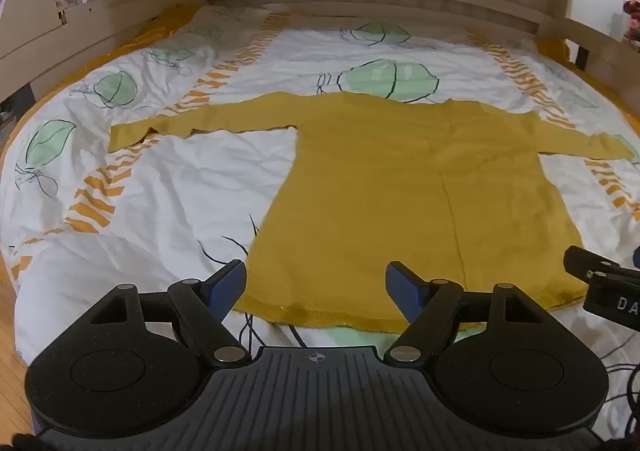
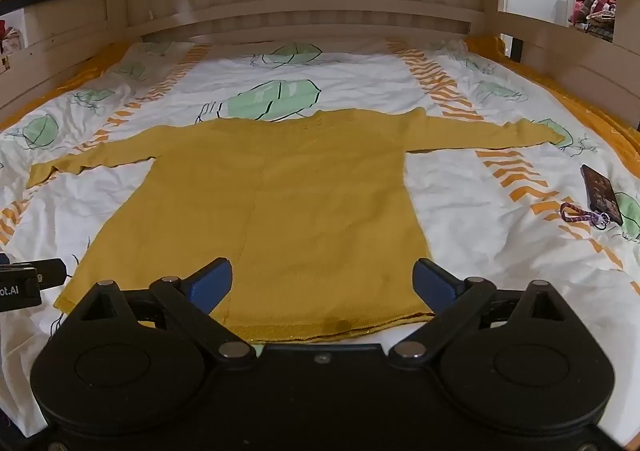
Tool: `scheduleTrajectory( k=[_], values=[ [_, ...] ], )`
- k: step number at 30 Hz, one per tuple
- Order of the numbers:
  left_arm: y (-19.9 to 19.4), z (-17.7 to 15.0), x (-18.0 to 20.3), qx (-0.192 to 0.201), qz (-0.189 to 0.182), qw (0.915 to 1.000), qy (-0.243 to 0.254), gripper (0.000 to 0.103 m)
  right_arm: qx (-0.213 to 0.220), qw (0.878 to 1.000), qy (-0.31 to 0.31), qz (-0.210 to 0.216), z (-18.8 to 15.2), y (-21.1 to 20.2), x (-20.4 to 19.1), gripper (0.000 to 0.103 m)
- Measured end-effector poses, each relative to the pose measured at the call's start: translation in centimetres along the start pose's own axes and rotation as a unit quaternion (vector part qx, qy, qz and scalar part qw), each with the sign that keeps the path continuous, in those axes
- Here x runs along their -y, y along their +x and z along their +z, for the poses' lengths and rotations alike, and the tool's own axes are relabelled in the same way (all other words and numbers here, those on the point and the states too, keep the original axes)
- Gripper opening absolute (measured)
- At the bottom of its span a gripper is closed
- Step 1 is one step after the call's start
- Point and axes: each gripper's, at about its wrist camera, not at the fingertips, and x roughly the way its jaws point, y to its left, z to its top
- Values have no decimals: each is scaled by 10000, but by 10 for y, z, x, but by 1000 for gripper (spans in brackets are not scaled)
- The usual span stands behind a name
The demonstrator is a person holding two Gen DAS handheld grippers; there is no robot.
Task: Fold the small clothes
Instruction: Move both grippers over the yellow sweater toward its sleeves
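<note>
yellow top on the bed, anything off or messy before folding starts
Mostly fine: the yellow top lies flat with both sleeves spread. Two oddities: a dark stain on its near hem, and the cuff of one sleeve is turned back on itself. A phone with a strap also lies on the duvet, clear of the top.

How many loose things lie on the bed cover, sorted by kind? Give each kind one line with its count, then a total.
Mustard long-sleeved garment: 1
Dark phone: 1
Purple strap beside the phone: 1
Total: 3
</note>
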Motion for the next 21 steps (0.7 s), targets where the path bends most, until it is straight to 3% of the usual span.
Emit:
scheduleTrajectory(
  k=[21],
  values=[
    [7,-9,-2,-62,-90,9999,-55,76,-179,9997,111,104,-5,6,1,101]
  ],
)
